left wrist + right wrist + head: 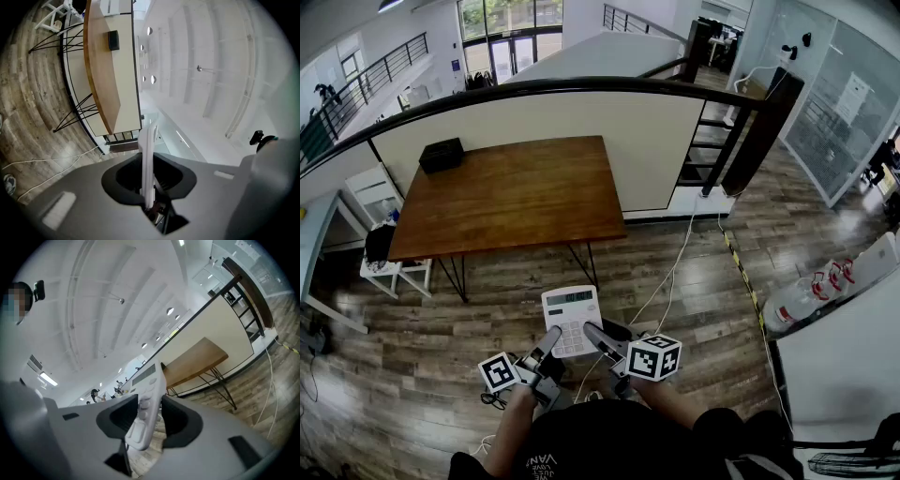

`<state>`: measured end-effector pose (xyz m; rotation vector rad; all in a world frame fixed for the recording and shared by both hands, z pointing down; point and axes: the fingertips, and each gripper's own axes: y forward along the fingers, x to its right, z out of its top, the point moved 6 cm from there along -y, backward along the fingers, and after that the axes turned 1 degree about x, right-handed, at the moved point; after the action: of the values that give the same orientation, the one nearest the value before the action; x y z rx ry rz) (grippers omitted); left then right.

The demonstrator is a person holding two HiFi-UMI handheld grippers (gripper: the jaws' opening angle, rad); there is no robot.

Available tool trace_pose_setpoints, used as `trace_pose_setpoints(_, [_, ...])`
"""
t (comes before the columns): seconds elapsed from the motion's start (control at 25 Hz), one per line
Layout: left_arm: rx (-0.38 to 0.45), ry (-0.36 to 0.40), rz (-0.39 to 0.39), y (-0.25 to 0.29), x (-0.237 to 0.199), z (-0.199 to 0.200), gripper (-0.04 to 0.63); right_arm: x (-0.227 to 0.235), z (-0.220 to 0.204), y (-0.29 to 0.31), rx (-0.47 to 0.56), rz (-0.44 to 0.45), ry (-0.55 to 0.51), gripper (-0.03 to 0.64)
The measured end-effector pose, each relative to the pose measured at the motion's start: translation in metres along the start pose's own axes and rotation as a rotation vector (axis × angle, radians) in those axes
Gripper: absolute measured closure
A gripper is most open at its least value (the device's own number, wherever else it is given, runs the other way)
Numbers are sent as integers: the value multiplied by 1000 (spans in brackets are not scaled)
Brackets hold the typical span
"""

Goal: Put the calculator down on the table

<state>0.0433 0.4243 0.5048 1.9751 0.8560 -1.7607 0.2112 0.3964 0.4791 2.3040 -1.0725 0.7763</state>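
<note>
A white calculator [571, 320] hangs in the air above the wooden floor, well short of the brown table [511, 192]. My left gripper [549, 343] is shut on its lower left edge. In the left gripper view the calculator [147, 159] stands edge-on, clamped between the jaws of the left gripper [149, 190]. My right gripper [596, 336] reaches its lower right corner. In the right gripper view the calculator [149, 397] slants between the wide jaws of the right gripper [147, 423], with a gap on each side. The table [194, 359] lies ahead.
A black box [442, 155] sits on the table's far left corner. White chairs [384, 202] stand left of the table. A white cable [675, 272] runs across the floor. Water bottles [806, 295] lie at the right. A railing and wall stand behind the table.
</note>
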Motion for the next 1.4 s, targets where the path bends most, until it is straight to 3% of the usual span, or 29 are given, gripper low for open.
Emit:
trace_pose_setpoints(0.24, [7,-19,-14,8,-4,12,525,5,10,11,6,7,0,449])
trace_pose_setpoints(0.6, [-20,-39,6,32,-21,63,525,23,29,61,-10,-40,1,449])
trace_pose_setpoints(1.4, [-135,-51,11,51,-47,254,525,15,70,241,45,-106,15,449])
